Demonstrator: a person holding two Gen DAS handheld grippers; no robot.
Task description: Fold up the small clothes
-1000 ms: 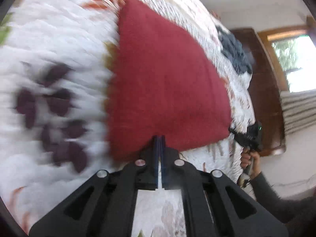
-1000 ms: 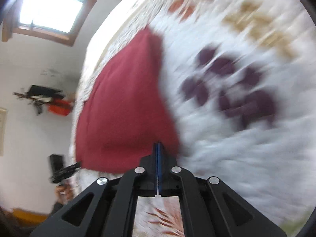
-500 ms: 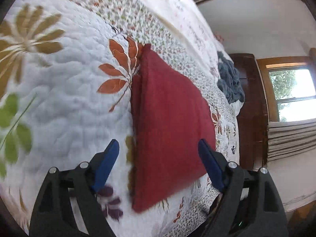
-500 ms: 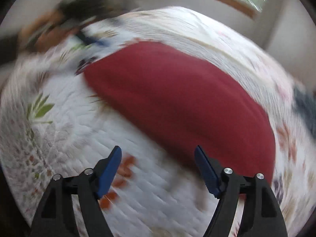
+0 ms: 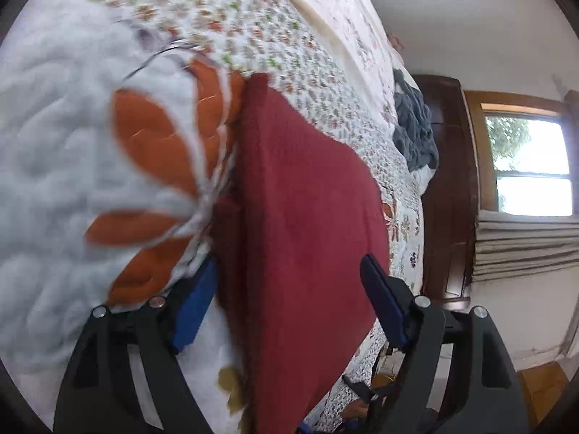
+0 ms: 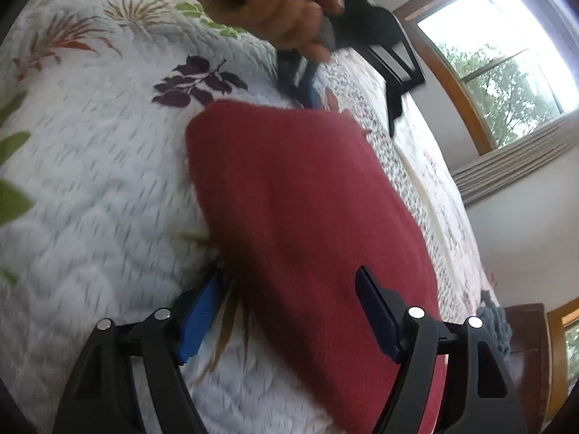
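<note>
The folded red garment (image 5: 307, 224) lies flat on the bed's floral quilt (image 5: 65, 152), and both my grippers hover low at its edges with nothing held. My left gripper (image 5: 289, 300) has its jaws spread wide, straddling one edge of the cloth. My right gripper (image 6: 289, 311) is just as wide over another edge. In the right wrist view my left hand (image 6: 286, 3) grips its tool beyond the garment's far corner. A grey-blue heap (image 5: 416, 126) sits farther along the bed.
</note>
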